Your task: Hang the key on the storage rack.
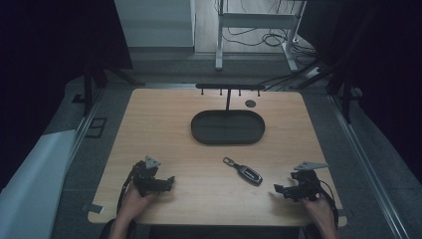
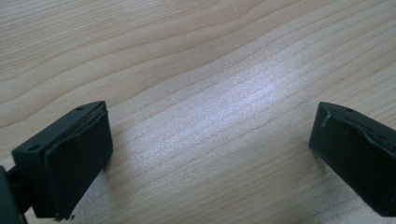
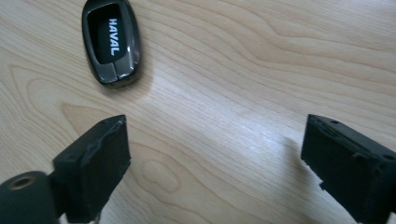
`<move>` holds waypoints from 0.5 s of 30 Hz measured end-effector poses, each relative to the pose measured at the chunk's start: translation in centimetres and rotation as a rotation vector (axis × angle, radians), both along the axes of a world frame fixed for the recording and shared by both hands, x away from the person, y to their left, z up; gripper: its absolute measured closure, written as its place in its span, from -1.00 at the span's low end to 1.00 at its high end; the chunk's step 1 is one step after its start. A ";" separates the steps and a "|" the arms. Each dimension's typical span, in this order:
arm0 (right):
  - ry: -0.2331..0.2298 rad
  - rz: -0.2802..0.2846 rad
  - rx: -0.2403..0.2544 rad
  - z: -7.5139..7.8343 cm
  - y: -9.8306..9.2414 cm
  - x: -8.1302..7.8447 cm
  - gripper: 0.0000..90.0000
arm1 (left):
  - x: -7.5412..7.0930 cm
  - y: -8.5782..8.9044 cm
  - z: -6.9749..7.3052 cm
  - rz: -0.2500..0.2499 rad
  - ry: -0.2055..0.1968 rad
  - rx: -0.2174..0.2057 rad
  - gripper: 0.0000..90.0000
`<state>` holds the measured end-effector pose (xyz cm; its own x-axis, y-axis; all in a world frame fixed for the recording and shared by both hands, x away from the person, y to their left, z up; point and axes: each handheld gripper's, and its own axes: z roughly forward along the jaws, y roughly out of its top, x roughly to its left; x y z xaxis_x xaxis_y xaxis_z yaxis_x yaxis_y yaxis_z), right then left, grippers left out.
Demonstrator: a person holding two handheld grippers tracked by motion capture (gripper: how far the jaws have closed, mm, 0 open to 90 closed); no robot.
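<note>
A black car key fob with a metal ring lies flat on the wooden table, a little right of centre near the front. In the right gripper view the key fob shows white lettering and lies ahead and left of the jaws. My right gripper rests low at the front right, jaws wide apart, nothing between them. My left gripper sits at the front left, open over bare wood.
A black oval tray sits at the table's back centre, with a thin black hook rack standing behind it. A small dark round disc lies near the rack. Bare wood separates the two grippers.
</note>
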<state>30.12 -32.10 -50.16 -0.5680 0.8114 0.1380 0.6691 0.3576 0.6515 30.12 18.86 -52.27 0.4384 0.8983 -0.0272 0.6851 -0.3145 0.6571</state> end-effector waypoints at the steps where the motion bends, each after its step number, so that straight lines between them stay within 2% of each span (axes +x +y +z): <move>1: 0.000 0.004 -0.012 -0.1 0.2 0.0 -0.91 | 0.0 0.0 0.0 0.000 0.000 0.000 -1.00; 6: -0.014 0.019 -0.059 0.0 0.6 -0.1 -0.94 | 0.0 0.0 0.0 -0.001 0.001 0.000 -1.00; 15: -0.004 0.034 -0.089 -0.3 0.8 -0.1 -1.00 | 0.0 0.0 0.0 -0.001 0.001 0.000 -1.00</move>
